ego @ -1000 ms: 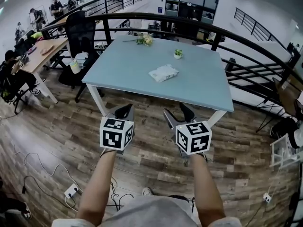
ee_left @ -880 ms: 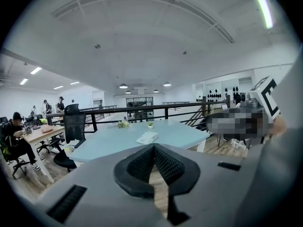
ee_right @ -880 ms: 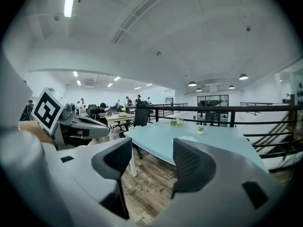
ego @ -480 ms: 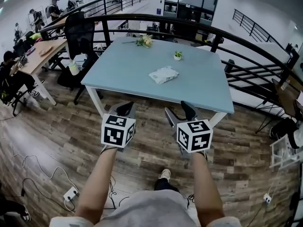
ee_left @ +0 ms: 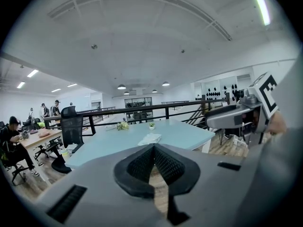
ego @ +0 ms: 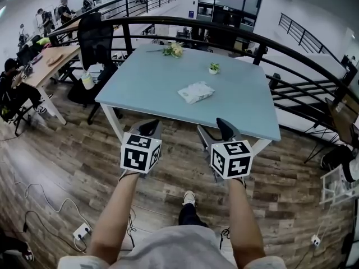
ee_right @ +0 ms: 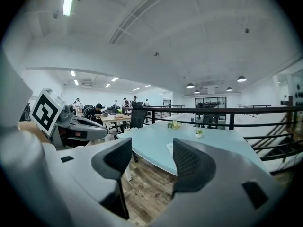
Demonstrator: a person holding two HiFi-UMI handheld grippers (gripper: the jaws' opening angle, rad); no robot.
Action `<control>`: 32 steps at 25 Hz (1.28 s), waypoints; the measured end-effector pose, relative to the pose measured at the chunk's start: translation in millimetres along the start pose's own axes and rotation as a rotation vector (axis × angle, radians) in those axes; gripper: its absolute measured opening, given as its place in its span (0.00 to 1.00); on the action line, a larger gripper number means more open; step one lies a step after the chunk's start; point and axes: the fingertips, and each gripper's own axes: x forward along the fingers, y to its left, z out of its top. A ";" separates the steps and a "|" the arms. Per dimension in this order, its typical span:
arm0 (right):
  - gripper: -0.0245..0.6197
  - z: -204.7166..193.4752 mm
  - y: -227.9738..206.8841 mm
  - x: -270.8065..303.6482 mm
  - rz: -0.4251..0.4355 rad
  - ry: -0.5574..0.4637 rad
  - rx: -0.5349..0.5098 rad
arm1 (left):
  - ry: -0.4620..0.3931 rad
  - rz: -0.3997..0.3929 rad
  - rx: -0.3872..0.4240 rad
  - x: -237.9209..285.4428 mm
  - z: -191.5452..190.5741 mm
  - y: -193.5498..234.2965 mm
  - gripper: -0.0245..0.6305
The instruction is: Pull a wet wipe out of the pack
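The wet wipe pack [ego: 196, 92] is a flat, soft white packet with a crinkled surface. It lies slightly askew near the middle of the pale blue table [ego: 151, 80], closer to the near edge than to the far one, and nothing touches it. In the left gripper view it shows as a small pale shape [ee_left: 150, 138] just above the jaw tips. Both tools hang over the wooden floor [ego: 67, 161] short of the table's near edge, well apart from the pack. The left gripper [ego: 148, 128] has its jaws pressed together tip to tip with nothing between them, while the right gripper [ego: 213, 129] has its jaws spread, with only floor and table edge showing in the gap. Compared with a second ago, the person's shoe [ego: 189, 198] shows further forward beneath the arms, and the table and pack sit a little lower in the head view. The grippers keep the same side-by-side pose. Counted, there are one pack, one table and two grippers. Two bits of greenery stand on the tabletop: a small potted plant [ego: 214, 68] and a bunch of flowers [ego: 173, 49] at the far edge. One black office chair [ego: 95, 35] stands at the table's left corner.
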 end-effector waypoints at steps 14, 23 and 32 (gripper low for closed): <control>0.43 14.0 -68.1 69.4 0.013 0.016 -0.001 | 0.018 0.012 0.012 88.9 33.1 16.4 0.03; 0.43 26.8 -122.2 126.2 0.034 0.034 -0.001 | 0.033 0.027 0.004 161.3 59.9 31.6 0.03; 0.43 30.7 -170.8 177.3 0.050 0.049 0.007 | 0.043 0.047 -0.014 225.7 74.0 47.7 0.03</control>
